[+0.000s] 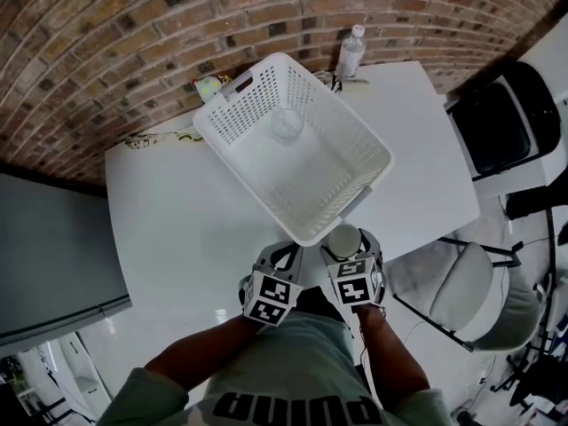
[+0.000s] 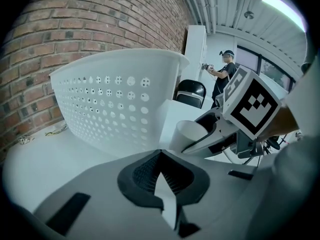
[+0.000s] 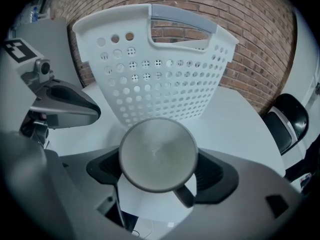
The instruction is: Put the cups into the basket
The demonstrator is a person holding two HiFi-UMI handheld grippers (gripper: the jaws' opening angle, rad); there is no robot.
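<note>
White plastic basket [image 1: 238, 121] sits skewed on the tabletop [image 1: 177, 211], with one clear cup [image 1: 287, 124] already inside toward the far end. The right gripper [image 1: 355, 254] has its jaws clamped on a grey cup [image 3: 157, 154] just outside the basket's near rim, so I'd call this the carry-in step: it needs to go up over that rim, then let go. The left gripper [image 2: 160, 156] has its jaws pressed together on nothing. There's plenty of bare basket floor, but the tabletop's near edge is close.

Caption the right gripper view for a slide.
Right gripper holds a mug, white basket just ahead on the white table, brick wall behind.
</note>
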